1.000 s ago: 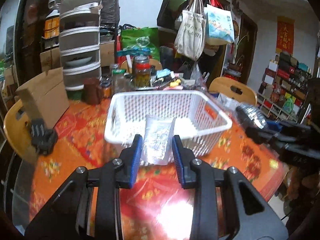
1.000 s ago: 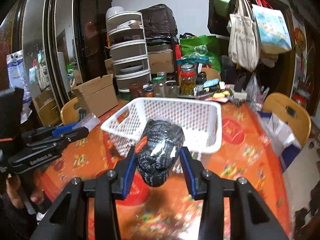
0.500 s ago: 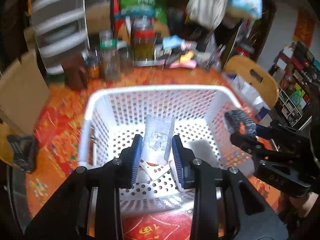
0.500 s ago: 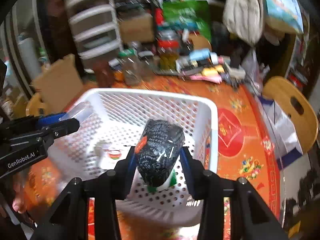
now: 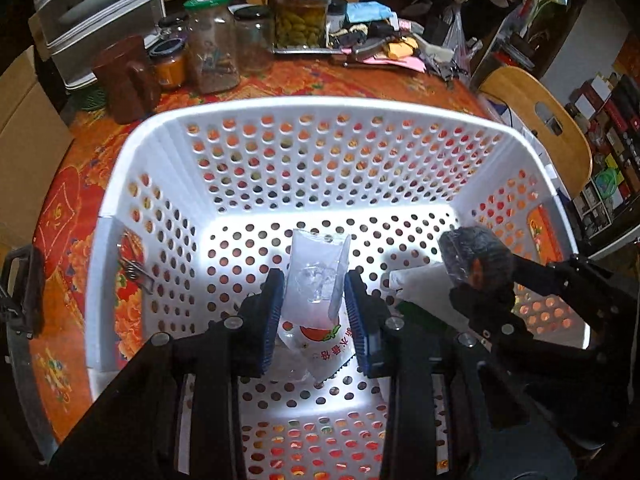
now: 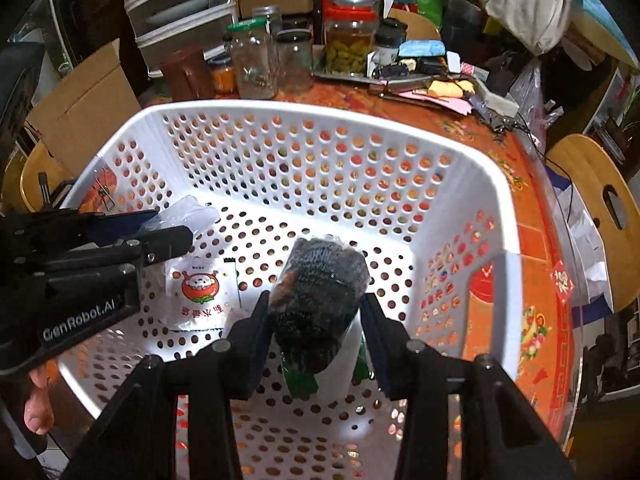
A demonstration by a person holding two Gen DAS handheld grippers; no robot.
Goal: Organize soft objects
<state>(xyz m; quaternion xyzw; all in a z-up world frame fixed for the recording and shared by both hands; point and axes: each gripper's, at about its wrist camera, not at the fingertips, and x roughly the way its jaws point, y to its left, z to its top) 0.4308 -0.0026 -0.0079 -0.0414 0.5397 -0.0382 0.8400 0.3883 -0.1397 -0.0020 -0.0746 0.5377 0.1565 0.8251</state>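
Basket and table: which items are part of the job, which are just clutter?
Job:
- white basket
- clear bag in left gripper
- dark knit bundle in right gripper
- printed packet on basket floor

Clutter:
- glass jars
- cardboard box
- wooden chair

The basket (image 5: pixel 168 168) is white, its walls and floor dotted with round holes. The worktop (image 5: pixel 80 208) wears an orange-red cloth printed with flowers and gold motifs. A clear plastic pouch (image 5: pixel 316 276) sits between blue fingers (image 5: pixel 274 312) on black arms. A white packet (image 6: pixel 202 296) shows a red tomato-like figure with red lettering. The dark grey knitted bundle (image 6: pixel 320 300) carries an orange patch. One jar (image 5: pixel 300 12) has a red lid and holds yellow-green contents.
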